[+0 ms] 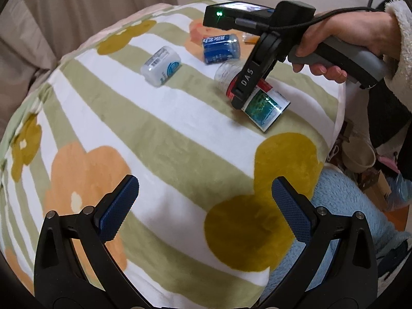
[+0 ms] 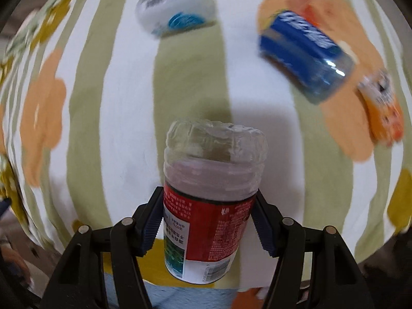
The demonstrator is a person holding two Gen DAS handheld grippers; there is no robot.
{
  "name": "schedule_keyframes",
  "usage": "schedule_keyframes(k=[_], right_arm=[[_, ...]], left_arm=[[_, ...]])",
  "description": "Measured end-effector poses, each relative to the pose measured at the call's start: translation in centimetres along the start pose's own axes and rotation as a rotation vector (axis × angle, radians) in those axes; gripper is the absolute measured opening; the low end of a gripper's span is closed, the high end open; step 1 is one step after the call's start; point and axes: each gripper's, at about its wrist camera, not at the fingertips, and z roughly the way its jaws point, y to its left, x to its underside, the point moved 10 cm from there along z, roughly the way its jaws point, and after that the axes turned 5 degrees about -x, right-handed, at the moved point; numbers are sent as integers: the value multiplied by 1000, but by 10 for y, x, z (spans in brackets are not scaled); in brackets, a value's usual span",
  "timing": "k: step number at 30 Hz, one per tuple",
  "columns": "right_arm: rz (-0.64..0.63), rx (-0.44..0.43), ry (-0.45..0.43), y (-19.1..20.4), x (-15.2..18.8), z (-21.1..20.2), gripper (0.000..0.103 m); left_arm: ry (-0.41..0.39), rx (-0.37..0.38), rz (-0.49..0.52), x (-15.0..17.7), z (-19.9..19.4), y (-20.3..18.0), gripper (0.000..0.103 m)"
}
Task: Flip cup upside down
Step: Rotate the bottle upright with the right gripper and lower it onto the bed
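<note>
1. Fleece blanket (image 1: pixel 180 118), striped green and white with orange and mustard flowers, covers the whole work surface; beige upholstery rises behind it.
2. Nearest in the left wrist view, the left gripper (image 1: pixel 203 203) hangs above the blanket's front part with its jaws spread wide and nothing between them.
3. Further in, the right gripper (image 2: pixel 209 221) is clamped on the cup (image 2: pixel 208 206), a cut-off clear bottle with a red and green label, its pads pressing the labelled band from both sides.
4. The cup is tilted, not upright: its ribbed closed end points away from the right wrist camera and toward the far side of the blanket, while its open cut end faces back toward the holder. From the left view it appears lifted just off the fleece, though contact cannot be ruled out.
5. The turn depends on this long axis. It probably needs a wrist roll that brings the open end down flat, and the right hand (image 1: pixel 334 41) alone is placed for that.
6. Beyond lie a white cup (image 1: pixel 161 65), a blue cup (image 1: pixel 221 49) and an orange one (image 2: pixel 381 108), all on their sides and well apart from the held cup, leaving landing room.
</note>
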Motion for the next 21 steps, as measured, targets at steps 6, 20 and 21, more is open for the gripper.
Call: schedule_keyframes(k=[6, 20, 21], right_arm=[[-41, -7, 1, 5, -1, 14, 60], [78, -59, -19, -15, 10, 14, 84], [76, -57, -30, -17, 8, 10, 84]], left_arm=[[21, -1, -39, 2, 10, 2, 103], [16, 19, -43, -2, 7, -5, 103], [18, 19, -42, -1, 7, -5, 103]])
